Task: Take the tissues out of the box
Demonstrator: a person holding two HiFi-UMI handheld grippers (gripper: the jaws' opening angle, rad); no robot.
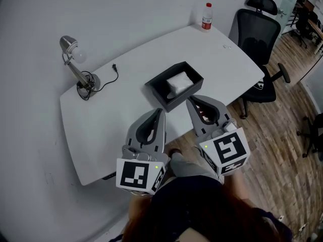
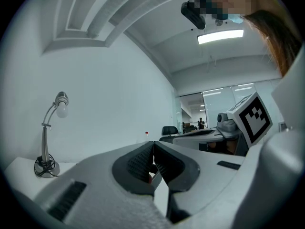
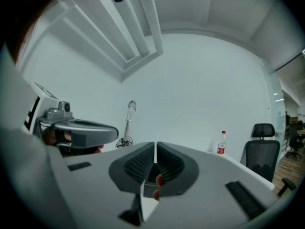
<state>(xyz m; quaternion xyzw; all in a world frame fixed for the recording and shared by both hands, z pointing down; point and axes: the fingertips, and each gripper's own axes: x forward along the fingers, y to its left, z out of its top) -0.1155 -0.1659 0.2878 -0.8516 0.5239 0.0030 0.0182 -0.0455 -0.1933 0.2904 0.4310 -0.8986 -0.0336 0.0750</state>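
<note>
On the table [image 1: 101,120], an open black box [image 1: 174,86] holds white tissues [image 1: 180,81].

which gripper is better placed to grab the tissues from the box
Probably right: both are shut, but the right gripper is nearer the tissues in the black box; the left gripper sits by its near corner.

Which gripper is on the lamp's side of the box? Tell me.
The left gripper: it points at the box's end nearer the lamp; the right gripper points at the end nearer the bottle.
</note>
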